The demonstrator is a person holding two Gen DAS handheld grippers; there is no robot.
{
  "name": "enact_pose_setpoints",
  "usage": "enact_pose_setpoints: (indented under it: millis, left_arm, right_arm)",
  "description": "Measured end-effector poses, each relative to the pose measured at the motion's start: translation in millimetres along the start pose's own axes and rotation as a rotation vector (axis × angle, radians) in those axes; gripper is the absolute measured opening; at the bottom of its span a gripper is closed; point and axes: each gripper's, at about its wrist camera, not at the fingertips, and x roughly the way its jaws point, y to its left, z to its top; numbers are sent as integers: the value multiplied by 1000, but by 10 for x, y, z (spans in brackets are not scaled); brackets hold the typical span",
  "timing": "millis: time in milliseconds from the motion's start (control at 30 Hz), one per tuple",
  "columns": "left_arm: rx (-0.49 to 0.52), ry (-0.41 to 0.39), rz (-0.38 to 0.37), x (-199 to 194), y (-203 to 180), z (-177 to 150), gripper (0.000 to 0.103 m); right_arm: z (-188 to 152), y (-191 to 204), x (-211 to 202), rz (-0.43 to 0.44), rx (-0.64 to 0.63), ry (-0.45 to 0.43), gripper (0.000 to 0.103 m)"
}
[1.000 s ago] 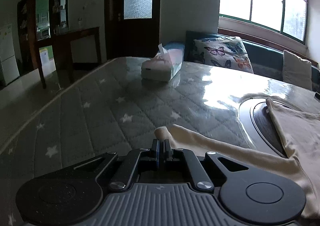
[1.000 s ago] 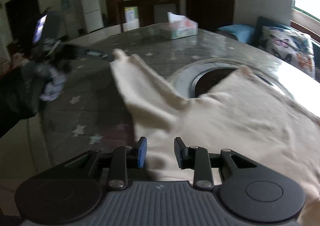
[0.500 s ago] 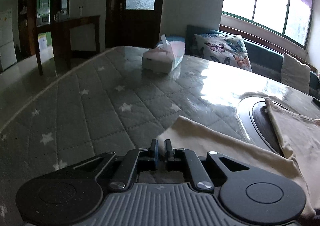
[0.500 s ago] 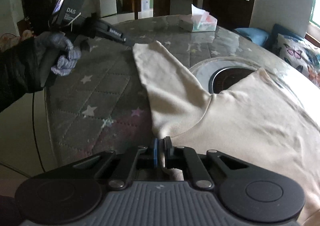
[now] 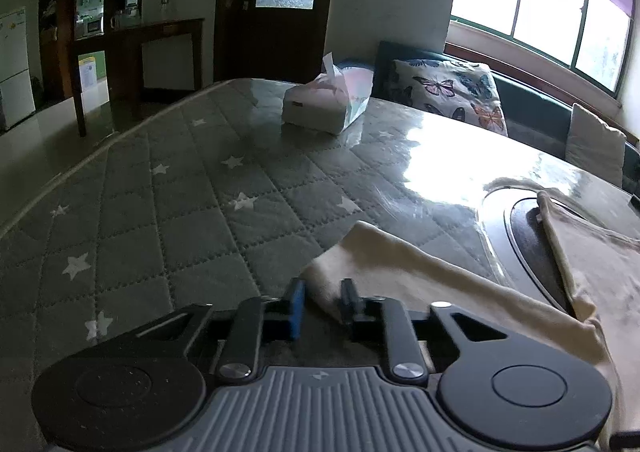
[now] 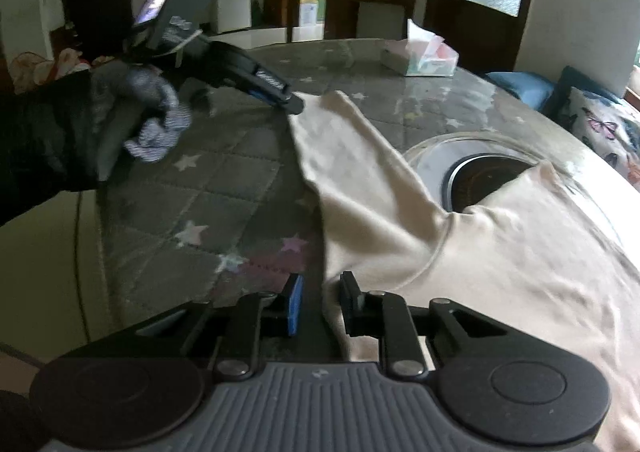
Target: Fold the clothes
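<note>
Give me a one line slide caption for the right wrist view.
Right gripper, jaws open, at the side edge of a cream shirt while the left gripper meets its sleeve tip on the star-quilted table.

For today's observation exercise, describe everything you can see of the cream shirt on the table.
The shirt is plain cream, soft knit cloth, lying flat but wrinkled on the star-patterned quilted table cover. Its body partly covers the round dark inset in the table. One long sleeve stretches out, its cuff end between the open fingers of the left claw. The right claw, also open, straddles the shirt's edge near the underarm.
</note>
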Motion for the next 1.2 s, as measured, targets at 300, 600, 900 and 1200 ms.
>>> enact_pose_setpoints:
  millis: [300, 600, 900, 1200]
  left_arm:
    - [0, -67, -8, -83, -58, 164, 4]
    - [23, -162, -69, -392, -255, 391, 4]
    - [123, -253, -239, -866, -937, 550, 4]
    - [277, -208, -495, -1046, -1976, 345, 4]
  right_arm:
    - [128, -204, -29, 4, 96, -38, 21]
    - [161, -384, 85, 31, 170, -29, 29]
    - [-30, -551, -311, -43, 217, -86, 29]
    - [-546, -1068, -800, -197, 395, -115, 29]
